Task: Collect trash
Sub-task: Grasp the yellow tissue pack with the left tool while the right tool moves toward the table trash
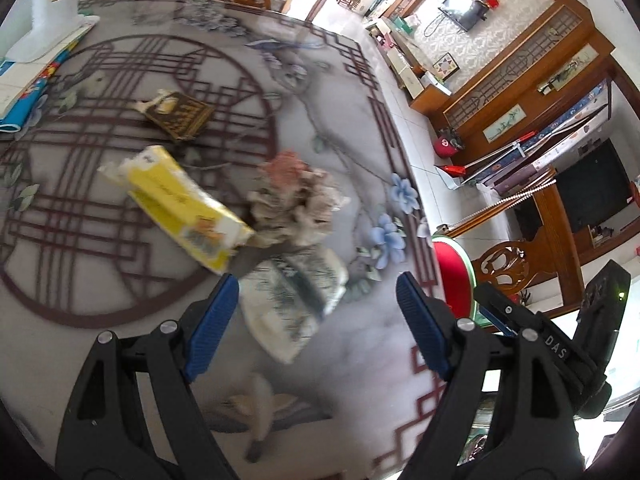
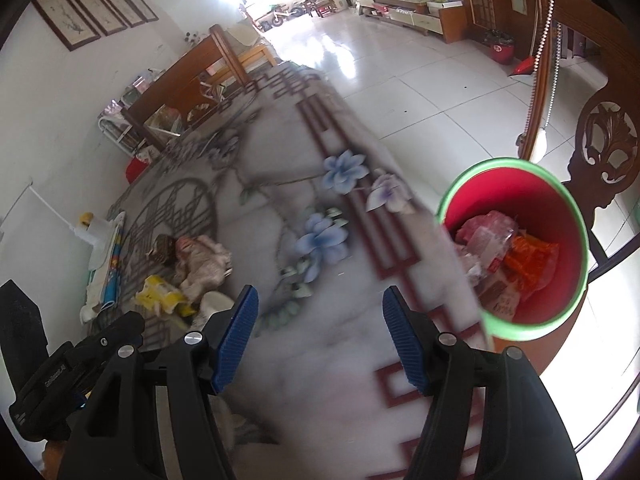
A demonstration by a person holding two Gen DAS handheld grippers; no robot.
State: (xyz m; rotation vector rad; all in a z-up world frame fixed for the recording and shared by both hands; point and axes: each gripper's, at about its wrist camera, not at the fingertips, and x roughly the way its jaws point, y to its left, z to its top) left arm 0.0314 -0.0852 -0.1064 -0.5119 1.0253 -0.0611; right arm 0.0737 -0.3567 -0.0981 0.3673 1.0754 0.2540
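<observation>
Patterned surface (image 1: 120, 340) holds a light, crushable crumpled wrapper (image 1: 292, 308); the wide-open, empty left claw (image 1: 316, 320) should pinch its middle.

The letters "DAS" stand in white on the black body of the other claw (image 1: 556, 346) at the lower right of the left wrist view. Print on the yellow packet (image 1: 184, 208) is blurred, unreadable.
</observation>
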